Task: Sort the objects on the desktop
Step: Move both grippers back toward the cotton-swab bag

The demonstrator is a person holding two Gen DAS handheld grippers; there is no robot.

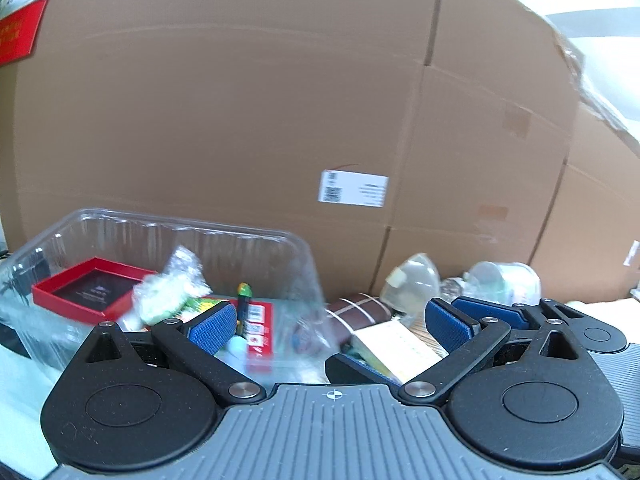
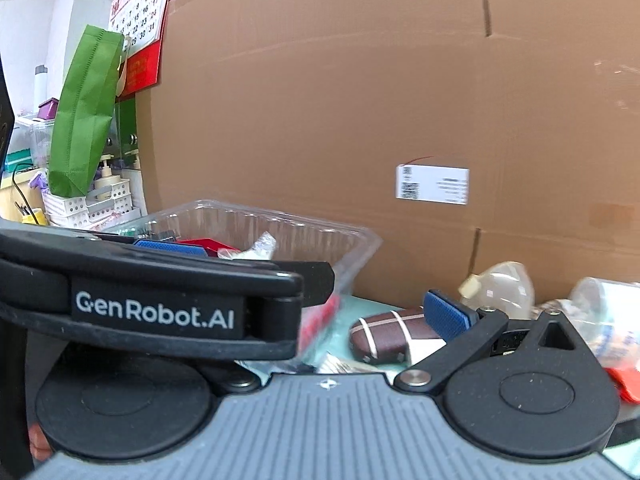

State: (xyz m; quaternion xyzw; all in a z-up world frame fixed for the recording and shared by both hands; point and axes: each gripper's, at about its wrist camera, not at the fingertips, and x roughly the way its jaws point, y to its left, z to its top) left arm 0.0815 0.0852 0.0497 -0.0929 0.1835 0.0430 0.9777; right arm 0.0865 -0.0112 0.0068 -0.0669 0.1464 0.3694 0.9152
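Left gripper [image 1: 330, 326] spread, nothing pinched. Right gripper [image 2: 320, 312] spread, empty. Brown case [image 2: 390, 334] lain crosswise ahead of right gripper, nearer it; bin [image 2: 280, 224] left.

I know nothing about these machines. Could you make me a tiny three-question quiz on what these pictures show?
1. True or false: the red box lies inside the clear plastic tray.
2. What does the left gripper hold? A) a pen B) nothing C) a cup
3. What colour is the striped case on the desk?

Key: 1 true. 2 B, its fingers are spread, nothing between. 3 brown, with pale stripes.
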